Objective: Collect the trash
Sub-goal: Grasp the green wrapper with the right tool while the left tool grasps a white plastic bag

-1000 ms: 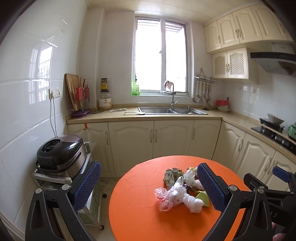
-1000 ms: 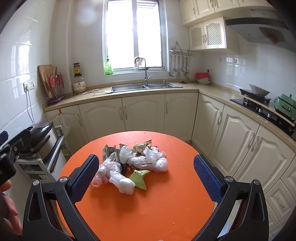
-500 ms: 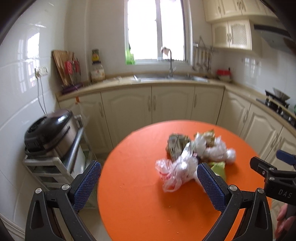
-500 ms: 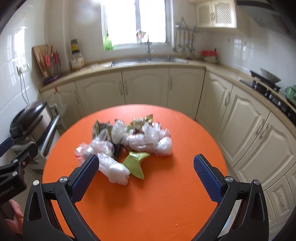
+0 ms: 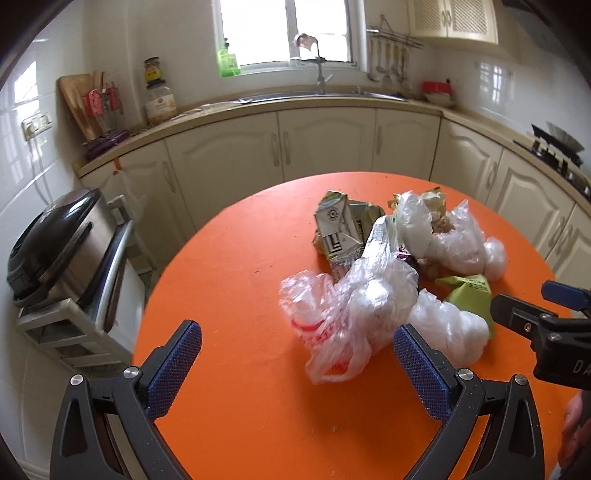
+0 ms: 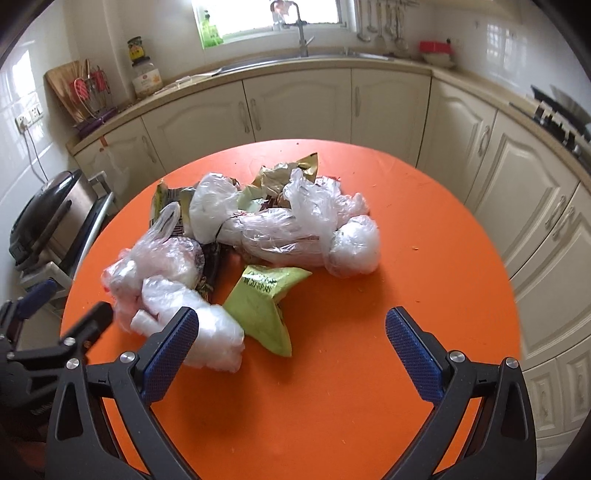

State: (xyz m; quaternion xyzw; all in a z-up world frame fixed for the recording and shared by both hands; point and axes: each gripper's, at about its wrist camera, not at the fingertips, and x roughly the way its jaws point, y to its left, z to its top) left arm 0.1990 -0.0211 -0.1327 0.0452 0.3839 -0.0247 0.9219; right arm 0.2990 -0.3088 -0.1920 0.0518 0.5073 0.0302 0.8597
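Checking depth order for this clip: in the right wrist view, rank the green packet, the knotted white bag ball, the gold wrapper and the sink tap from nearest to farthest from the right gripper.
1. Green packet, just ahead of the right gripper, left of centre.
2. White bag ball, mid-table, right side of the pile.
3. Gold wrapper, far edge of the pile.
4. Sink tap, on the counter by the window.

Surface: round orange table (image 6: 424, 236), top matte, scattered with small crumbs.
Load: one heap of trash, left of centre in the right wrist view.
Plastic: crumpled clear plastic bags (image 6: 295, 236), several knotted.
Carton: flattened drink carton (image 5: 338, 230) at the heap's far left.
Wrapper: green snack packet (image 6: 264, 302) on the near edge, touching the bags.
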